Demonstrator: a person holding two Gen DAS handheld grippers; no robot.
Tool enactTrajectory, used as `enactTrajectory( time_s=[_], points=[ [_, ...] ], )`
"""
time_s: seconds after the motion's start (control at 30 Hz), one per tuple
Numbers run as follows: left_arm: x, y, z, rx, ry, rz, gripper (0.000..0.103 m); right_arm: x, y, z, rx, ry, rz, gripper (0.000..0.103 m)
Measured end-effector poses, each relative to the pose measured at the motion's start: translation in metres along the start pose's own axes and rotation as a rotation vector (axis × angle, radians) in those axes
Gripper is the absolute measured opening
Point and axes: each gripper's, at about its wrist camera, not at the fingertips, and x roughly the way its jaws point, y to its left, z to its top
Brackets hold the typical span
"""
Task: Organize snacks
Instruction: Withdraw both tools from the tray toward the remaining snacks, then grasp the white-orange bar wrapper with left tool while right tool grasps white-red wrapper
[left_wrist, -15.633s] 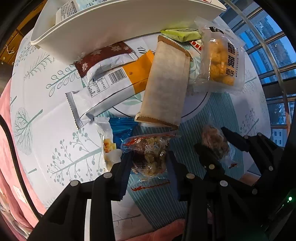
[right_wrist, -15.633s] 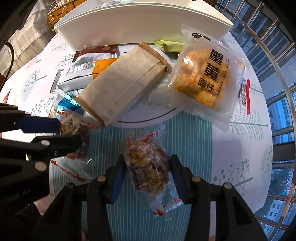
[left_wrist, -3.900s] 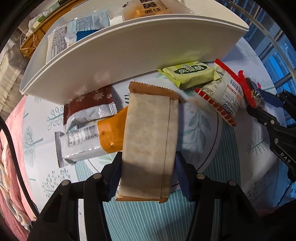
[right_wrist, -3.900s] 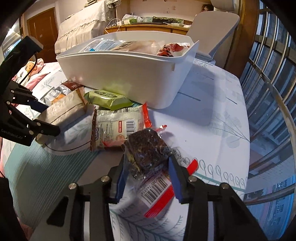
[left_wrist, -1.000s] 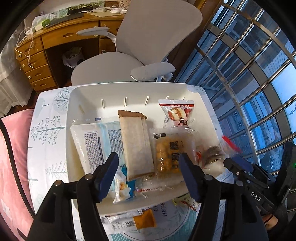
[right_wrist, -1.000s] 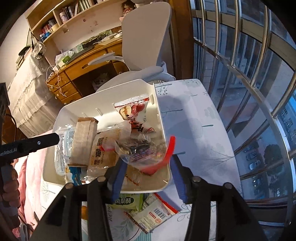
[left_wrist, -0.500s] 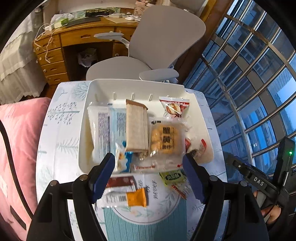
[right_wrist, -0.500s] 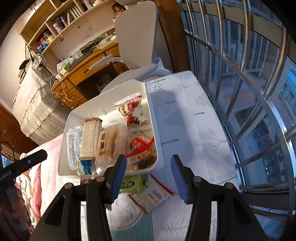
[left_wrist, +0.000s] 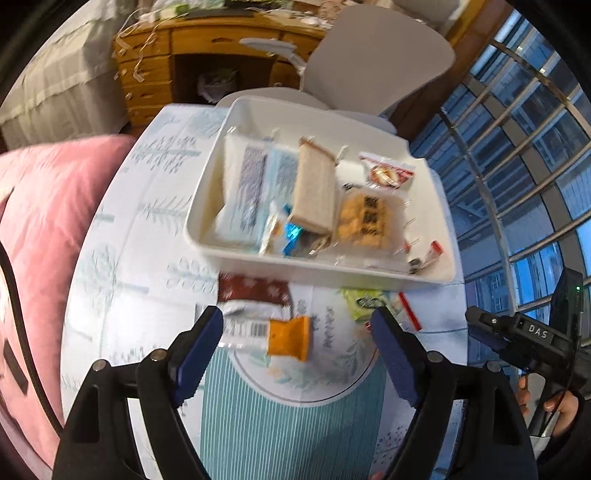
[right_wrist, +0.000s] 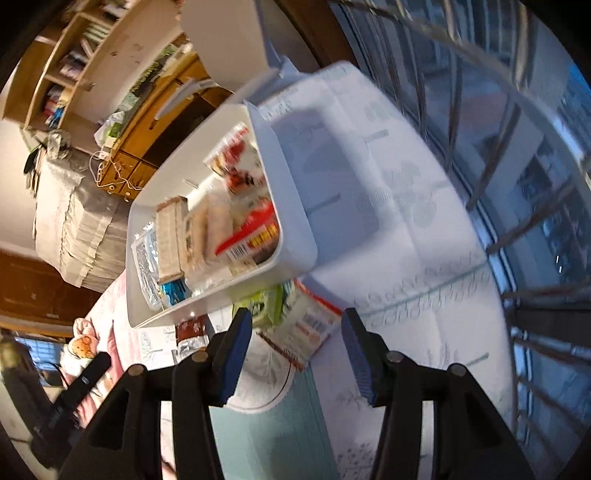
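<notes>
A white bin (left_wrist: 295, 264) on the round table holds several snack packets, among them a tan packet (left_wrist: 314, 192) and a yellow one (left_wrist: 365, 221). It also shows in the right wrist view (right_wrist: 295, 199). On the table in front of it lie a brown-and-silver packet (left_wrist: 255, 295), an orange-and-silver packet (left_wrist: 284, 332), a green packet (left_wrist: 364, 301) and a red-edged packet (right_wrist: 303, 328). My left gripper (left_wrist: 295, 354) is open and empty above the orange-and-silver packet. My right gripper (right_wrist: 295, 350) is open and empty above the red-edged packet.
A grey office chair (left_wrist: 369, 66) and a wooden desk (left_wrist: 207, 55) stand behind the table. A pink cushion (left_wrist: 44, 236) lies at the left. A metal window railing (right_wrist: 517, 147) runs along the right.
Both grippers have dropped lower and come back from the bin toward the packets on the table. The right gripper has let its dark snack go into the bin and is empty.
</notes>
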Motion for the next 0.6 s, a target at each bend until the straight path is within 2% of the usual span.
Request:
enactTrajectory(
  time_s=[0.23, 0.33, 0.43, 0.6],
  points=[
    [0.025, 0.030, -0.029, -0.138, 0.032, 0.030, 0.083, 0.027, -0.012, -0.015, 0.094, 0.104, -0.008, 0.051],
    [0.038, 0.044, -0.041, -0.230, 0.059, 0.045, 0.083, 0.042, -0.015, -0.021, 0.142, 0.144, -0.034, 0.051],
    [0.048, 0.052, -0.047, -0.283, 0.072, 0.072, 0.083, 0.053, -0.015, -0.026, 0.175, 0.161, -0.090, 0.051],
    [0.063, 0.061, -0.046, -0.374, 0.064, 0.105, 0.083, 0.067, -0.016, -0.028, 0.252, 0.131, -0.164, 0.051]
  ],
)
